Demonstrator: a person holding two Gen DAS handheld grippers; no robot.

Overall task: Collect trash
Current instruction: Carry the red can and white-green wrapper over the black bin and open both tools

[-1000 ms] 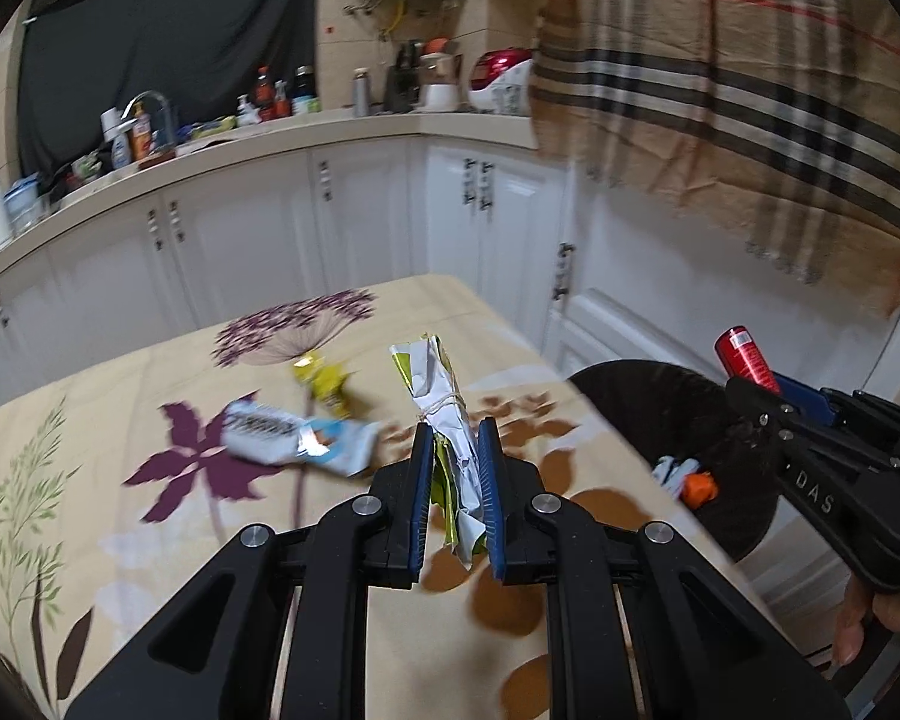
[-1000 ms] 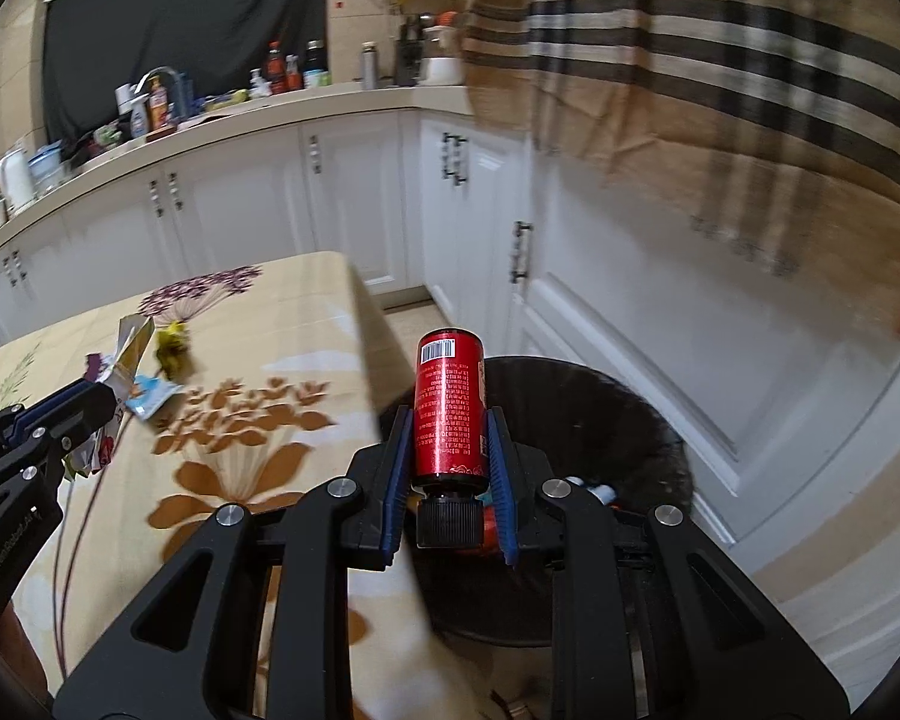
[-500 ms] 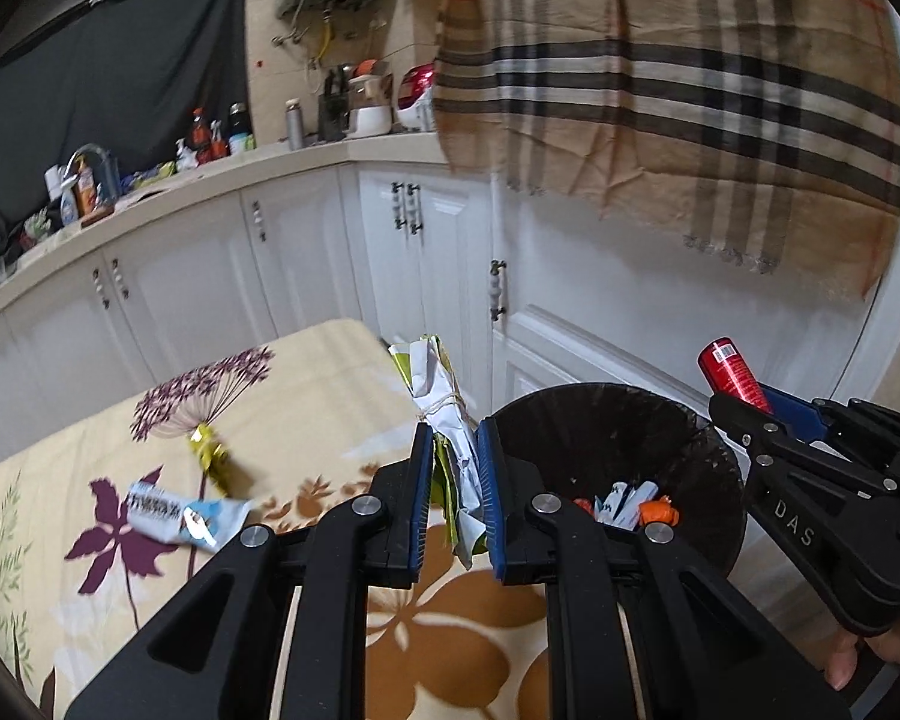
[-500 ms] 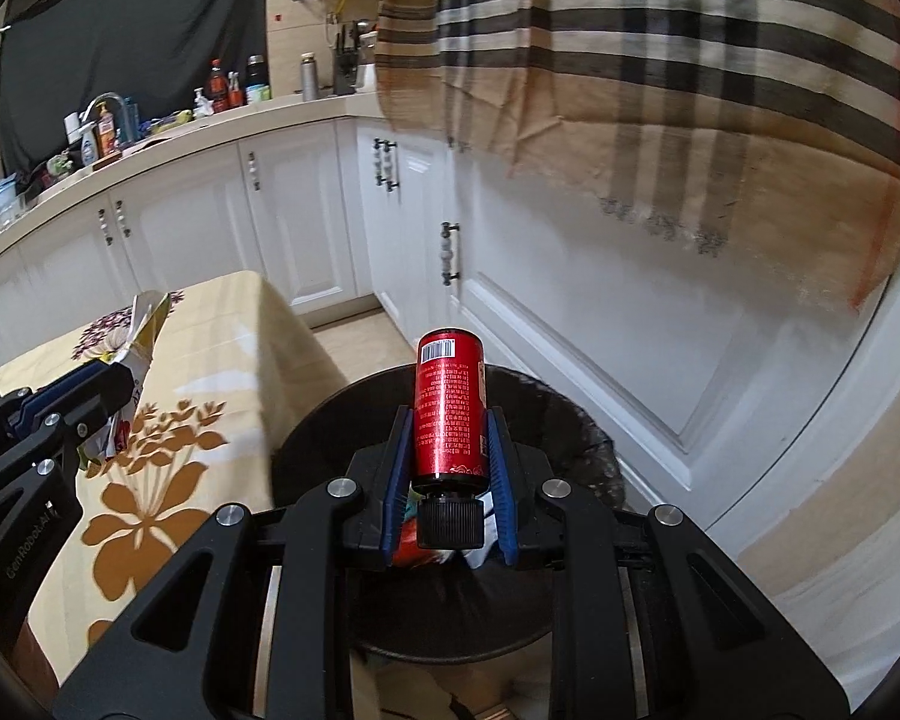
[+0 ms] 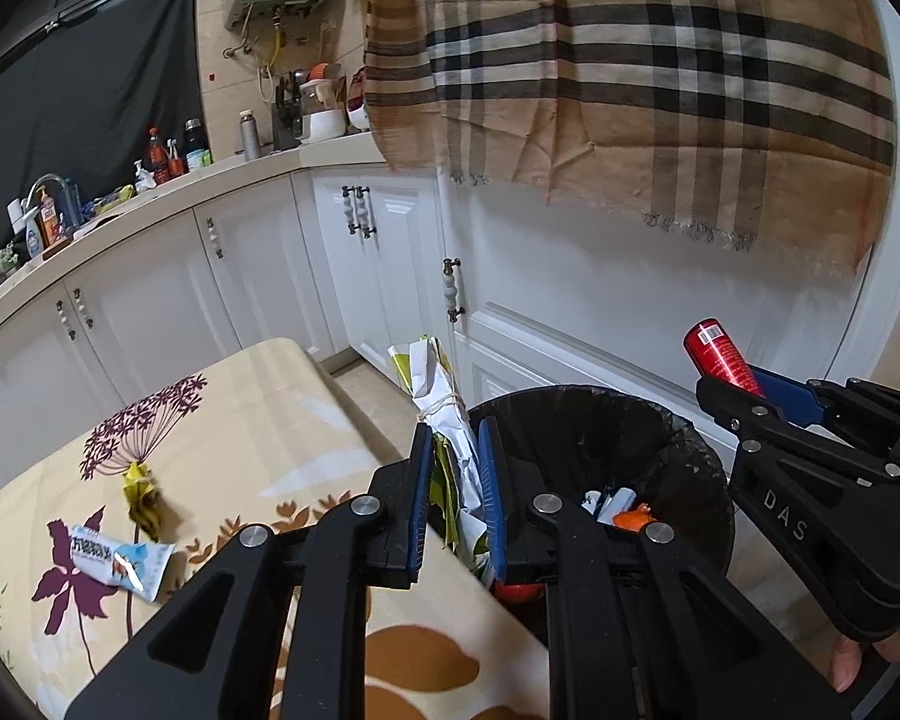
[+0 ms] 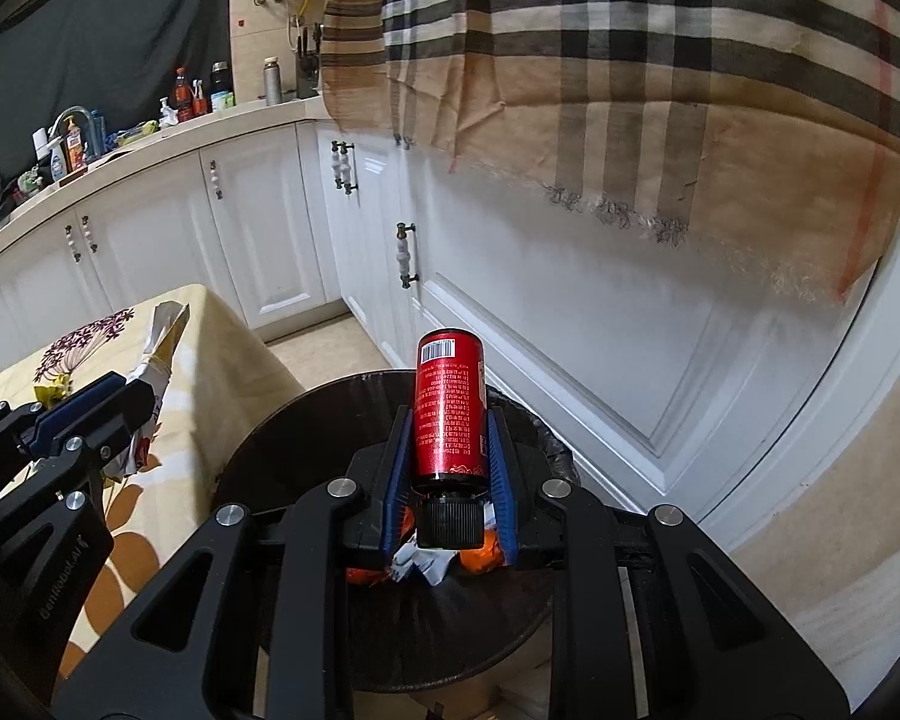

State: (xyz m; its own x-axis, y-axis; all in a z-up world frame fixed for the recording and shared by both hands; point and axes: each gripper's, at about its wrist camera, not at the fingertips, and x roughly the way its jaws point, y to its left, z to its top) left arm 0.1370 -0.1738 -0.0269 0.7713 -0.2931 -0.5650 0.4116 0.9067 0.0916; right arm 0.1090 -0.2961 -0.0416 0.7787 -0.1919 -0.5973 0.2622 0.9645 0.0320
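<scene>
My left gripper [image 5: 456, 450] is shut on a crumpled white and green wrapper [image 5: 444, 414] and holds it at the table's right edge, beside the black trash bin [image 5: 606, 420]. My right gripper [image 6: 450, 426] is shut on a red bottle with a black cap [image 6: 450, 402] and holds it over the bin [image 6: 306, 438]. The bin holds several pieces of trash [image 5: 621, 507]. A blue and white snack wrapper [image 5: 117, 558] and a small yellow wrapper [image 5: 141, 492] lie on the table [image 5: 258, 420]. The right gripper also shows in the left wrist view [image 5: 744, 387], and the left gripper in the right wrist view [image 6: 120, 396].
The table has a beige floral cloth. White cabinets [image 5: 390, 264] stand behind the bin. A plaid cloth [image 5: 630, 72] hangs above them. The counter [image 5: 90, 210] holds bottles and a sink tap.
Both grippers have moved right, off the table towards the bin. The red bottle is now over the bin and the wrapper is at the bin's left rim. Both grips are unchanged.
</scene>
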